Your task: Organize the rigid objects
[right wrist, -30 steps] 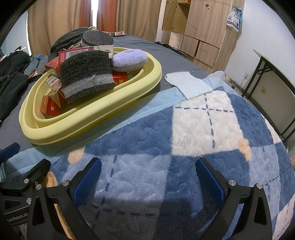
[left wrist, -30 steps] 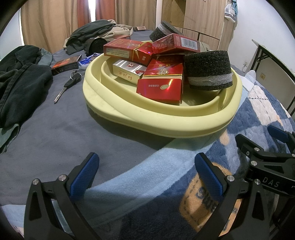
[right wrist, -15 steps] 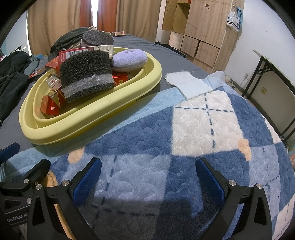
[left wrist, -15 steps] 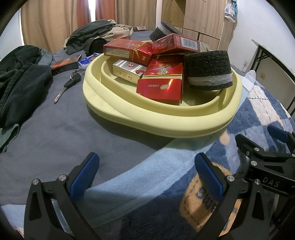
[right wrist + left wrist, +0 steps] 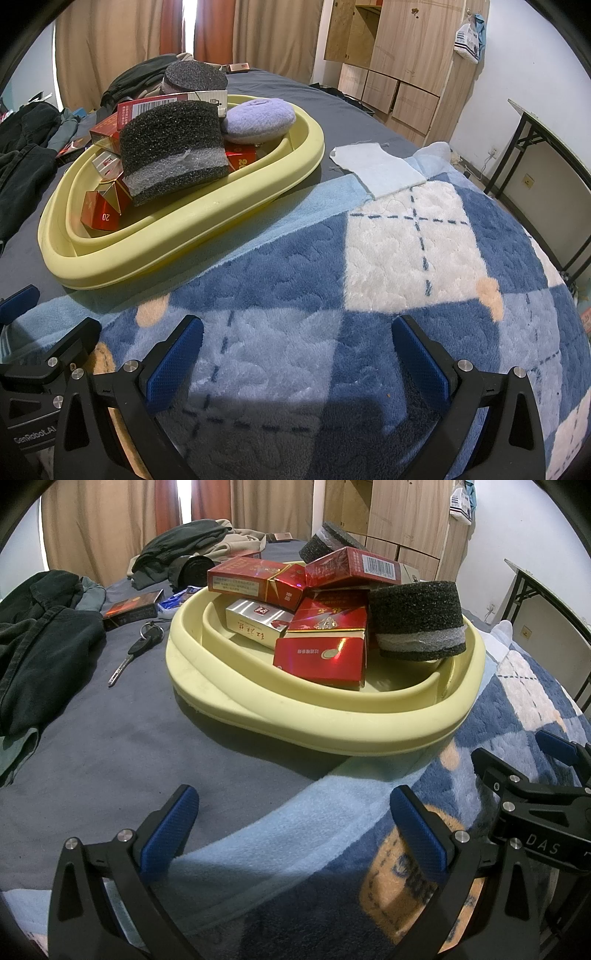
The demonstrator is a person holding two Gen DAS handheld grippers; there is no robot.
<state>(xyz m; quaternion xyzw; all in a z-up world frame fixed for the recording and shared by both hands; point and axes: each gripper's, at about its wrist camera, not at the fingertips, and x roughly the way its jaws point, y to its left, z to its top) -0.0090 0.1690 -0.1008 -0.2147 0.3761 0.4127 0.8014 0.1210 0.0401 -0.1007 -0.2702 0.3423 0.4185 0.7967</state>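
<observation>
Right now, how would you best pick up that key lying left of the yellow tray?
Probably by the thick black head of the key, coming straight down with the left tool. The blade lies flat on the grey sheet, offering little to pinch.

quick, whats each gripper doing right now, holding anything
Left gripper: open, holding nothing, above the blanket in front of the yellow basin.
Right gripper: open, holding nothing, above the blanket.
</observation>
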